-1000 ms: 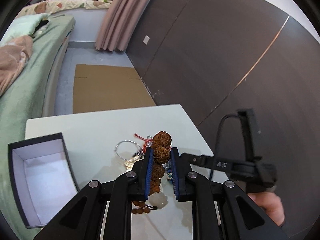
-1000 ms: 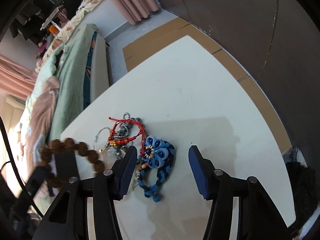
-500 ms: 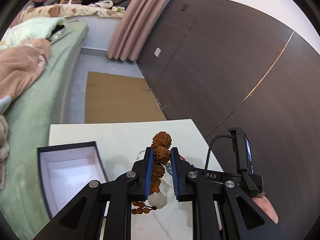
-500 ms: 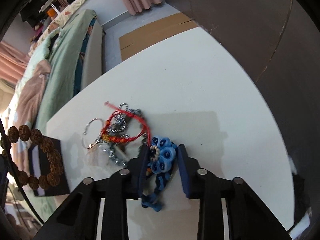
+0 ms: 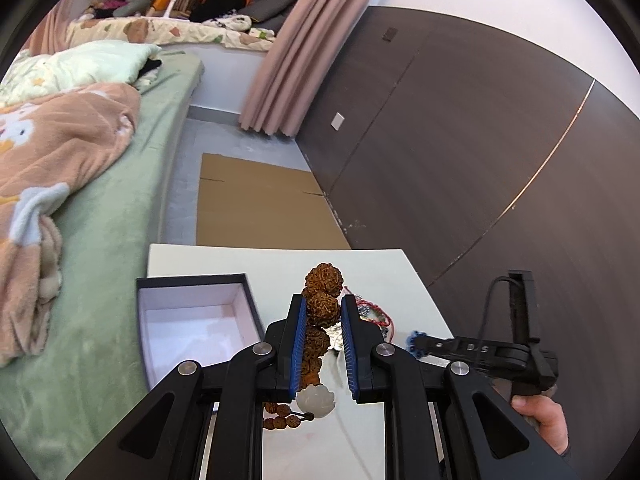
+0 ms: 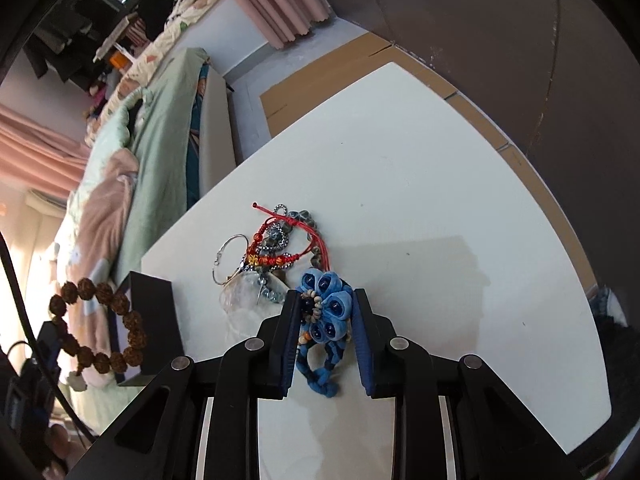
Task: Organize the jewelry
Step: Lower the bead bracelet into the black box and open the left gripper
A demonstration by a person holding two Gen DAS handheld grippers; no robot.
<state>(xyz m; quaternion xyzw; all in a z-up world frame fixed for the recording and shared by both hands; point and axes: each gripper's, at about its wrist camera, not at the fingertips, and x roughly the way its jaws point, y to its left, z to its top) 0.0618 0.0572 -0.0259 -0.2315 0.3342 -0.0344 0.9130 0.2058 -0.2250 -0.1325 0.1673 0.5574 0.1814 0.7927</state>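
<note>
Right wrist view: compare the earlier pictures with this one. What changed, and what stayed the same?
The right tool closed on the blue flower bracelet, which was lying between open jaws a second ago. The left tool carried the brown bead bracelet towards the open box. The jewelry pile stayed put.

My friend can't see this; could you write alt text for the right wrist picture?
The right gripper is shut on a blue fabric flower bracelet on a white table, beside a tangle of jewelry.
</note>
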